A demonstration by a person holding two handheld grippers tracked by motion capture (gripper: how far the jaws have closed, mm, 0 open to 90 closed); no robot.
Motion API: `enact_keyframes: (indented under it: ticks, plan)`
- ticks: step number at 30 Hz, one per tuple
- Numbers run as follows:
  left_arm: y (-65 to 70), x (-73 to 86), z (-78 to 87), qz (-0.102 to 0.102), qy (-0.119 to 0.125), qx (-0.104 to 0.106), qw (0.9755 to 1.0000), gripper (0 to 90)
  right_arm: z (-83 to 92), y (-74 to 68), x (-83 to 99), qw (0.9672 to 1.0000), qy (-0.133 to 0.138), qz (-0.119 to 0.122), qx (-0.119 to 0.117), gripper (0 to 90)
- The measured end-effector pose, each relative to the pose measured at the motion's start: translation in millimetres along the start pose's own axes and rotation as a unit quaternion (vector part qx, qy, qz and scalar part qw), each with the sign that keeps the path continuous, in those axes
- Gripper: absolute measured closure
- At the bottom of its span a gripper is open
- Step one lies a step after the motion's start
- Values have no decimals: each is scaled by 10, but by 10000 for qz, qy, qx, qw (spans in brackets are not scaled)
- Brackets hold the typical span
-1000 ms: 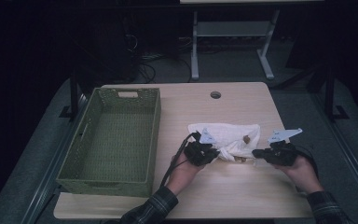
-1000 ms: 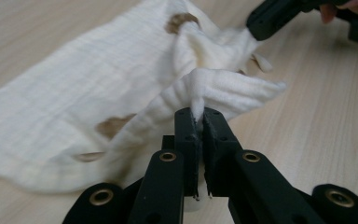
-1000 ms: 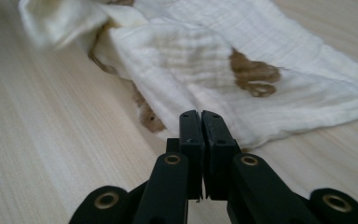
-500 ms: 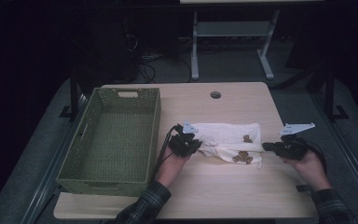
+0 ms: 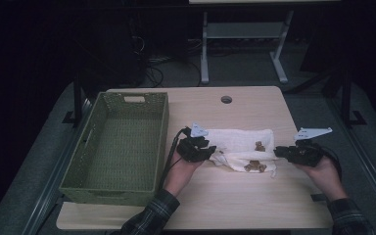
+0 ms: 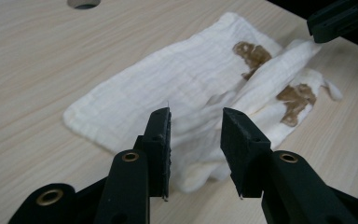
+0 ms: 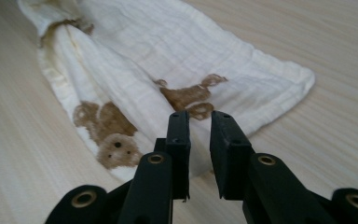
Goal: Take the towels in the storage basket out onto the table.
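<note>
White cloth point(image 5: 242, 149) with bear prints, lying half-folded on the table point(image 5: 225, 205) right of the green basket point(image 5: 117, 147). Left gripper point(image 5: 206, 149) and right gripper point(image 5: 280, 152), jaws just parted, hold nothing; the loose fold may spring open or bunch if regrasped unevenly.

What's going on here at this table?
A person is folding a white cloth with bear prints, using a gripper in each hand. The left gripper and right gripper sit at its two ends, jaws just opening, nothing pinched. The cloth lies partly folded on the table, beside a green basket.
</note>
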State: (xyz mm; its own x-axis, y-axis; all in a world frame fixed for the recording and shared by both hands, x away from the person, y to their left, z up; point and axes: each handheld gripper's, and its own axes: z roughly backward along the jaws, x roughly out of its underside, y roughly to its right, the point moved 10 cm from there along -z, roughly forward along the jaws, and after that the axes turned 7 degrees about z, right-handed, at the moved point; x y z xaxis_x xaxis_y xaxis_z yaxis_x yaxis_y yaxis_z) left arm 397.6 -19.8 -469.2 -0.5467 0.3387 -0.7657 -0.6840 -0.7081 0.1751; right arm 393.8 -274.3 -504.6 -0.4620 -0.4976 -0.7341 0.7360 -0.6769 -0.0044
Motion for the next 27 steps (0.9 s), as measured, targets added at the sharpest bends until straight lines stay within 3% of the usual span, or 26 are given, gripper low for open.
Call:
enact_keyframes:
  ticks: [7,12,13,18,21,25,27]
  plan:
    - [135,-132,-140,-223,-87,162,9996,565,61,-257,-36,9995,80,132,-280,769]
    - [167,-158,-251,-349,-183,158,9991,560,14,-388,39,9988,-98,241,-418,768]
    - [168,-151,-309,-375,-217,154,9989,562,-26,-438,108,9983,-253,242,-460,765]
    - [119,-89,-422,-341,-375,135,9986,616,-131,-372,216,9974,-570,296,-325,728]
    - [66,-18,-468,-289,-492,167,9982,697,-172,-298,274,9969,-697,250,-274,704]
    - [42,21,-477,-181,-538,233,9981,849,-194,-272,307,9965,-755,247,-244,738]
    - [34,17,-470,-183,-524,213,9982,860,-193,-276,310,9964,-765,288,-214,765]
